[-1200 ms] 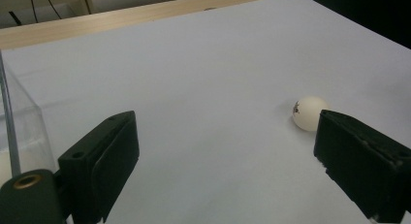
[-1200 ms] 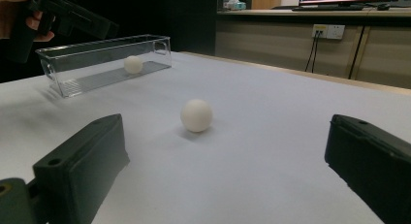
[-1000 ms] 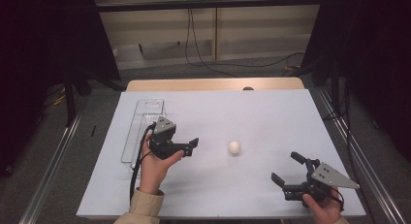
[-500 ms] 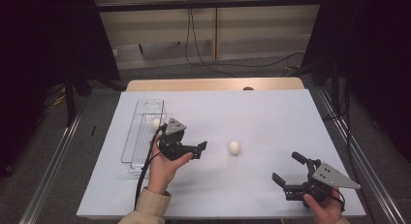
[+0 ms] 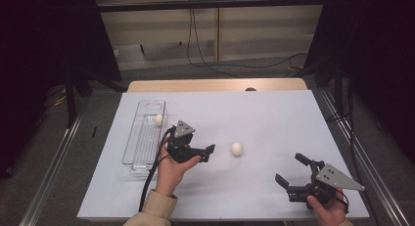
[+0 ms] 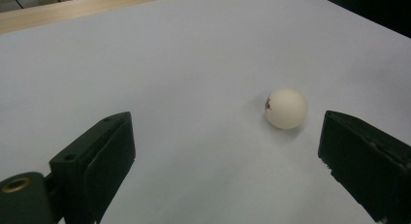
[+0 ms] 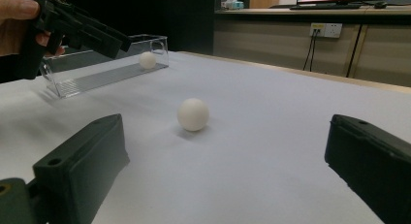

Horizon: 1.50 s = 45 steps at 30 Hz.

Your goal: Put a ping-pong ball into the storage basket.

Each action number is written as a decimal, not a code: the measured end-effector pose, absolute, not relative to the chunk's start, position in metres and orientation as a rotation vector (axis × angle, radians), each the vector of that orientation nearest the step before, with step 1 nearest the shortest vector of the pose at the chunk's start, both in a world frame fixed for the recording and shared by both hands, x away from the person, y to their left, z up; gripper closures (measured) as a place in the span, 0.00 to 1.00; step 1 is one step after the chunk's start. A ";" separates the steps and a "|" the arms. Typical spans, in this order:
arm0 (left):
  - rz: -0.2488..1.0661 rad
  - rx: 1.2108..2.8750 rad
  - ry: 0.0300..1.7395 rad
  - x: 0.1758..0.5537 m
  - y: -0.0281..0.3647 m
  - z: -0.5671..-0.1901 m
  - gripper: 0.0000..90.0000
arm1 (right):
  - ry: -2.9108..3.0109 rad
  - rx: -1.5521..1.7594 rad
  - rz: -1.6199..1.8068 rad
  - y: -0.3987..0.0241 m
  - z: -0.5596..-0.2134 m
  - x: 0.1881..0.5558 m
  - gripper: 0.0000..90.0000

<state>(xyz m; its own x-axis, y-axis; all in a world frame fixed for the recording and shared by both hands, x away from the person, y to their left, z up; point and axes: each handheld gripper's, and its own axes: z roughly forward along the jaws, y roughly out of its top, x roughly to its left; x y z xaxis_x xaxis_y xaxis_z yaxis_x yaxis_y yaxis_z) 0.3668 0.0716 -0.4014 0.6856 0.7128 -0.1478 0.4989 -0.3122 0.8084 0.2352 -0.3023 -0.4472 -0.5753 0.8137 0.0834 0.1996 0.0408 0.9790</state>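
Here the left tool (image 5: 209,151) was held above the counter (image 5: 274,118), just left of a white ball (image 5: 237,148) that lay alone on the pale surface near the middle. Its jaws stood wide apart and held nothing. In the left gripper view the ball (image 6: 286,108) sat on the counter between the two black jaws, closer to the right one, with a small dark mark on its side; it did not touch either jaw. The left hand (image 5: 172,167) came in from the bottom of the high view, in a beige sleeve (image 5: 154,211).

The right tool (image 5: 289,171) was near the front right corner of the counter, well apart from the ball. Its jaws were also wide open and empty. In the right gripper view the ball (image 7: 193,114) lay farther off on the counter, between the lines of the two jaws.

A clear plastic tray (image 5: 139,147) lay along the left part of the counter, just beside the left hand. A second white ball (image 5: 158,120) rested inside it, toward the far end. The right gripper view showed this tray (image 7: 87,76) with the second ball (image 7: 147,60) in it, and the left tool (image 7: 104,40) in front of it, held up in the air.
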 end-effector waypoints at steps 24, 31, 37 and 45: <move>0.293 1.983 0.908 0.368 0.054 -0.412 0.07 | 1.808 1.025 1.571 -0.305 -0.447 0.236 0.01; 0.286 1.988 0.902 0.368 0.051 -0.415 0.07 | 1.803 1.027 1.572 -0.305 -0.447 0.237 0.01; 0.276 1.999 0.894 0.368 0.045 -0.419 0.06 | 1.805 1.025 1.577 -0.304 -0.447 0.238 0.01; 0.269 2.006 0.877 0.368 0.038 -0.423 0.06 | 1.798 1.033 1.580 -0.306 -0.447 0.238 0.01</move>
<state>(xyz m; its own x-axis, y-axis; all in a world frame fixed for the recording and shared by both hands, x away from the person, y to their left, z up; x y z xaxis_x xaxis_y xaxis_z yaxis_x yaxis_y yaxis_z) 0.3682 0.0377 -0.4229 0.7247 0.6741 -0.1429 0.4775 -0.3417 0.8095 0.2378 -0.3061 -0.4467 -0.5688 0.8169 0.0955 0.1997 0.0246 0.9795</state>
